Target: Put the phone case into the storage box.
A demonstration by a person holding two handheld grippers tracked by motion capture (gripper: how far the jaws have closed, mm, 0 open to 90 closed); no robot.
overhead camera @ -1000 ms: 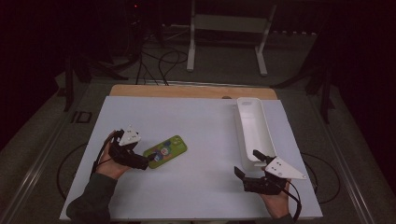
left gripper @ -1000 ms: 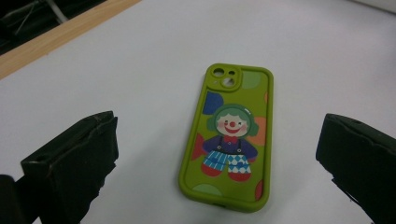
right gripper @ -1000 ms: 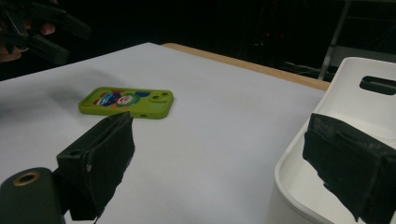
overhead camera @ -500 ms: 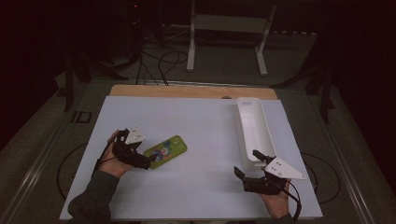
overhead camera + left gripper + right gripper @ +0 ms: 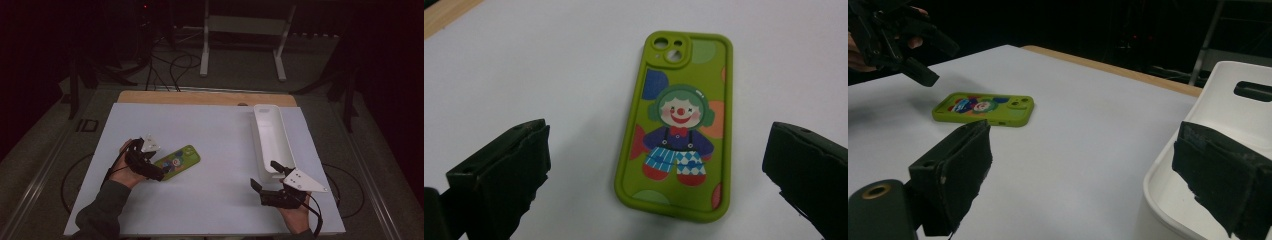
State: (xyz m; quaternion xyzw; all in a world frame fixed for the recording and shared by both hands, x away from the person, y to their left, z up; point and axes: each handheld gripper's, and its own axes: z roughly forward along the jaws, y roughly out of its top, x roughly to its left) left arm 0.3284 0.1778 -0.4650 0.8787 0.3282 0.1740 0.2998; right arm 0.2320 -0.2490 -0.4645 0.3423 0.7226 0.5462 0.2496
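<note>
So the green phone case [image 5: 177, 161] is lying flat on the white table [image 5: 215, 200], left of centre, clown picture facing up and the camera cutout end pointing toward about 2 o'clock in the high view. The left gripper [image 5: 159, 175] is right at its near end, at roughly 8 o'clock from the case. Its jaws are spread wide, released, nothing between them but the case's lower end sitting in the gap; in the left gripper view the case [image 5: 676, 125] lies in the gap with bare white table on both sides of it, so neither jaw is touching it.

The right gripper [image 5: 267, 182] is well apart, down at about 4 o'clock from the case, near the table's front edge. Its jaws are also spread open and empty. One jaw sits just beside the near end of the long white tray [image 5: 280, 150], which runs along the right side of the table toward 12 o'clock.

Room-wise: there's a big open stretch of bare table between the case and the tray. The case is well in from the left and front edges. In the right gripper view the tray's rim [image 5: 1168, 165] is close up by the right-hand jaw.
</note>
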